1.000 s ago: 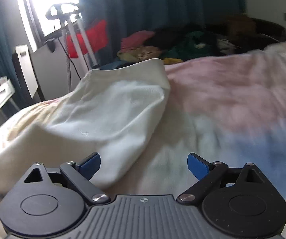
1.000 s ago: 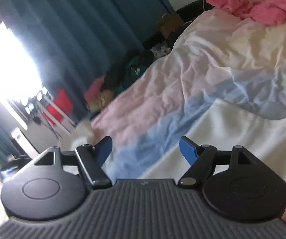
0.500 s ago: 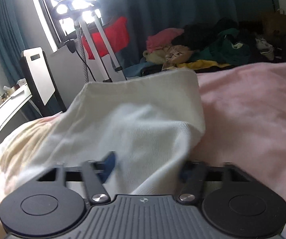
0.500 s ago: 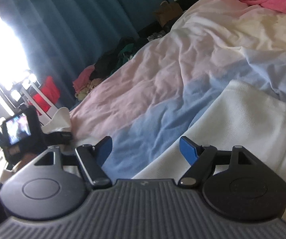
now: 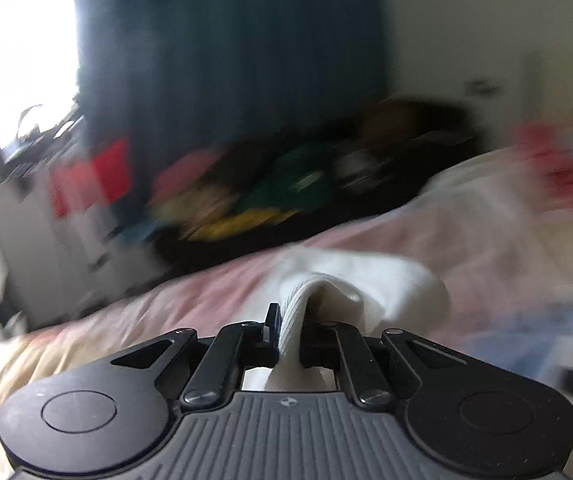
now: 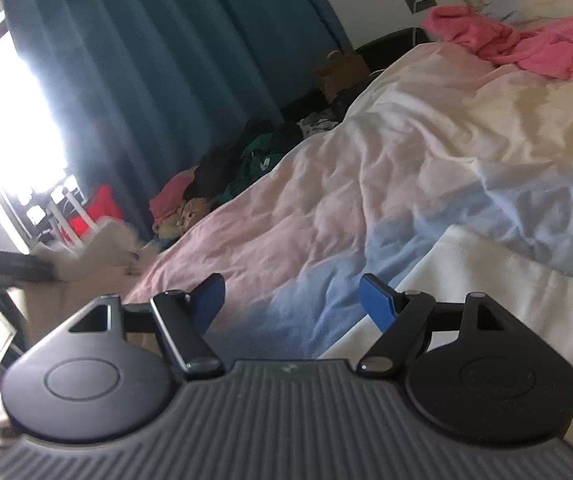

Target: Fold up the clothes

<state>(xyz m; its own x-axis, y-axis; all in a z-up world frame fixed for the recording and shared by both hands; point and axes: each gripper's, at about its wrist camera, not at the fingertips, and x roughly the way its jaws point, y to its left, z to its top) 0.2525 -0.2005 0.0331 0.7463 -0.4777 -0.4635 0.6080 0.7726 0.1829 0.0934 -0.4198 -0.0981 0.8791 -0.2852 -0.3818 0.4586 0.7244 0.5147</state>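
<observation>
A white ribbed garment (image 5: 370, 292) lies on the pastel bed. My left gripper (image 5: 290, 324) is shut on a pinched fold of it and holds it lifted; the view is blurred by motion. In the right wrist view another part of the white garment (image 6: 498, 292) lies flat on the bed, just right of and beneath my right gripper (image 6: 292, 300), which is open and empty, its blue-padded fingers (image 6: 376, 300) spread. The lifted end of the garment (image 6: 106, 248) shows blurred at far left there.
The bedcover (image 6: 366, 184) is pink, blue and cream, wrinkled. A pink cloth (image 6: 526, 44) lies at the bed's far end. A pile of dark and coloured clothes (image 6: 246, 164) sits beside the bed under teal curtains (image 6: 166, 60). A bright window is at left.
My left gripper has closed on the white garment's edge and lifted it, swinging right. My right gripper stayed open and has barely moved.
</observation>
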